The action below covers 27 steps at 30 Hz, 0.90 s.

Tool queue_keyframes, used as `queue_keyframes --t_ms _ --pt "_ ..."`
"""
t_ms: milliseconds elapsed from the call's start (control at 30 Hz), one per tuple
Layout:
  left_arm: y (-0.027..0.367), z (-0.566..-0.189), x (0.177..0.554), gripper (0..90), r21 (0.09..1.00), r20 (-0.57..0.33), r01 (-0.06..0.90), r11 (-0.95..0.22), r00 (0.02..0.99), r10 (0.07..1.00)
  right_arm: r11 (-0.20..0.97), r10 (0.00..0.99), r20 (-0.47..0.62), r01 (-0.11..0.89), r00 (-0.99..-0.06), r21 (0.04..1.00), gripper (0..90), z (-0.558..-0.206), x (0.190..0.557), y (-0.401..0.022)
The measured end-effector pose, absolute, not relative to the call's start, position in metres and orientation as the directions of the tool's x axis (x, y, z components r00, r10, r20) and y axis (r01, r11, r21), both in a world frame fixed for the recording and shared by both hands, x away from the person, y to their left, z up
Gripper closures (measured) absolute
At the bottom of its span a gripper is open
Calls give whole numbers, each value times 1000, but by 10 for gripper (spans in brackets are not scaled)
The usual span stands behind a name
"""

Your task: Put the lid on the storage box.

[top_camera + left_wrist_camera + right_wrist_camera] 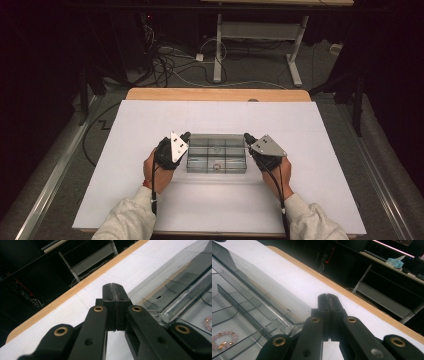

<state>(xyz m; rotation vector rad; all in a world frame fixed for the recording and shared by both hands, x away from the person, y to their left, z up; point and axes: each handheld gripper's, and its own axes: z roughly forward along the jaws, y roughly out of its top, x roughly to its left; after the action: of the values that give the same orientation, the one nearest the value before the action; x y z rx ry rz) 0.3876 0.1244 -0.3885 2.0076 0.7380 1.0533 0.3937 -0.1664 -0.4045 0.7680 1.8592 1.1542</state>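
Observation:
A clear plastic compartment box (217,153) lies in the middle of the white table top (215,120). A pink bead bracelet (221,340) rests in one of its compartments, and its pink beads (208,322) also peek in at the edge of the left gripper view. My left gripper (186,136) is at the box's left end, jaws pressed together with nothing between them (113,288). At the box's right end my right gripper (246,137) is shut and empty too (327,298). Each gripper sits close beside the box's clear wall (162,285).
A wooden table edge (218,94) runs along the far side of the white top. Beyond it stand a desk frame (257,35) and tangled cables (165,60) on the floor. A tissue box (395,262) sits on a far shelf.

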Motion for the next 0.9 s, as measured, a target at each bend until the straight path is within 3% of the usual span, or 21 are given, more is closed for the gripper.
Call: queue_keyframes --t_ms 500,900 --pt "126 -394 385 873 841 382 162 -516 498 778 390 816 -303 83 -493 917 900 -409 393 -167" --pt "125 -397 383 873 837 393 159 -523 491 778 394 817 -305 88 -490 915 900 -412 391 -166"
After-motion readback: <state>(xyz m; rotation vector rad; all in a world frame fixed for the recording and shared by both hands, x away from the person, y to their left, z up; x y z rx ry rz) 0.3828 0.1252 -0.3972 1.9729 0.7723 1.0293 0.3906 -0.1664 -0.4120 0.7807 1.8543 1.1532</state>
